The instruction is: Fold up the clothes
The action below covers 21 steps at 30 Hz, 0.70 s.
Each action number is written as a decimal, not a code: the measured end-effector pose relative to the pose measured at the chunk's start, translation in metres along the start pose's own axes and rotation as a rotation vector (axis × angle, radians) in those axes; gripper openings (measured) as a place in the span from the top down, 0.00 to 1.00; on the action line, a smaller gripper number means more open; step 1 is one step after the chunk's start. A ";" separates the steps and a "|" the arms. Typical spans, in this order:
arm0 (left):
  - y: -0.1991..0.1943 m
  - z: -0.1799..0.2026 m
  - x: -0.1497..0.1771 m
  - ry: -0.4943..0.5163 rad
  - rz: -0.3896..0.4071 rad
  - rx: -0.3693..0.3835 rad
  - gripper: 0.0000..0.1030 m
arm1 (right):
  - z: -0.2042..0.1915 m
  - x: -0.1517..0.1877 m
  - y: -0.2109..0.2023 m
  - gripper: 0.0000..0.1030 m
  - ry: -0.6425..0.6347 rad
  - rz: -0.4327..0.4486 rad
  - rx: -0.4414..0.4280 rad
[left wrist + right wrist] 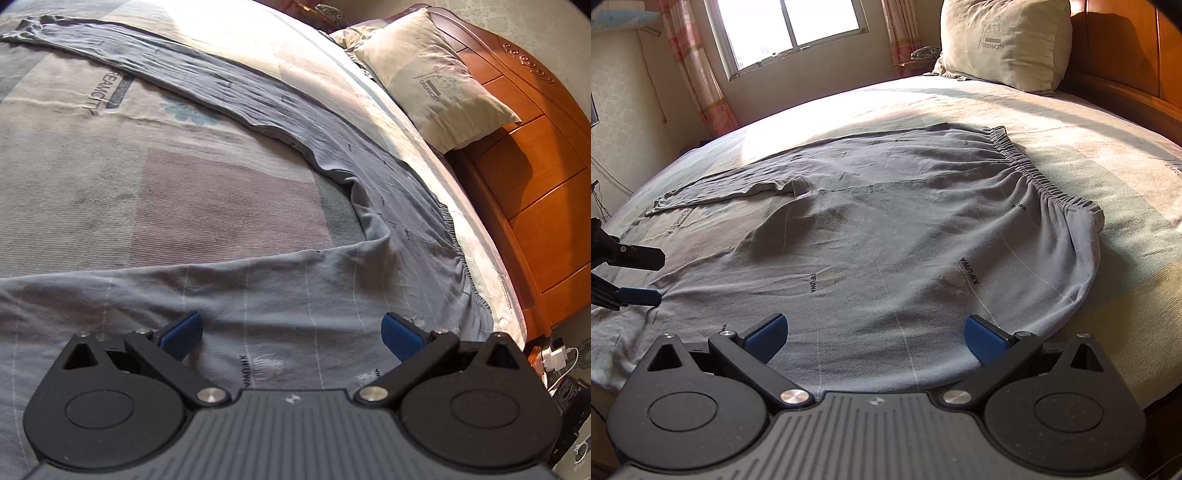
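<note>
Grey trousers [886, 236] spread flat on bed [1089, 122], waistband at 2 o'clock, legs toward 9–10. Left gripper [291, 334] and right gripper [875, 338] both spread wide, pinching nothing. Risk: grabbing one layer only, bunching thin cloth. Near hem sits at mattress edge; open sheet beyond toward pillow [1004, 44].

Grey trousers [886, 221] (thin pale stripes), blue-padded black tongs [875, 338], orange-brown headboard [535, 177]

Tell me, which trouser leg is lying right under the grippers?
The near leg, spread wide under both open grippers, the left gripper and right gripper. The far leg stretches away flat toward the window.
</note>
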State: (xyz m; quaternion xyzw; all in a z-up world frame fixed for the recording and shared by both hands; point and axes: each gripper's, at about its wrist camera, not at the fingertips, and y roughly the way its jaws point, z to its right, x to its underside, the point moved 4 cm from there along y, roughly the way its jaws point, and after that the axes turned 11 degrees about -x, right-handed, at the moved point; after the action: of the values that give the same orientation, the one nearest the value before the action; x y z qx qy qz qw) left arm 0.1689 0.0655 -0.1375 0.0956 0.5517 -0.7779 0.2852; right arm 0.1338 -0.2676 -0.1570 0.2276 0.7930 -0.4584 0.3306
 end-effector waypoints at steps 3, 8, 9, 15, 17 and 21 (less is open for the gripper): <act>-0.014 -0.011 0.002 -0.043 0.011 0.035 0.01 | 0.001 0.000 0.000 0.00 0.007 0.005 -0.005; -0.013 -0.021 0.022 -0.013 0.001 -0.014 0.01 | 0.001 0.000 0.000 0.00 0.009 0.007 -0.006; -0.014 -0.025 0.026 -0.013 0.010 -0.012 0.01 | 0.001 0.000 0.000 0.00 0.008 0.007 -0.006; -0.044 -0.028 0.044 0.028 0.055 -0.047 0.01 | 0.003 0.000 -0.001 0.00 0.020 0.014 -0.015; -0.046 -0.036 0.055 0.044 0.030 -0.096 0.01 | 0.002 0.000 0.000 0.00 0.014 0.012 -0.009; -0.057 -0.057 0.067 -0.019 0.028 -0.145 0.01 | -0.002 0.001 0.001 0.00 -0.015 -0.005 0.015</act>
State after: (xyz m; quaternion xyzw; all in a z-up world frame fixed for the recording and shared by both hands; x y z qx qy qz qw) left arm 0.0727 0.1082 -0.1444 0.0750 0.6022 -0.7328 0.3077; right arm 0.1335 -0.2651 -0.1575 0.2248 0.7874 -0.4670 0.3336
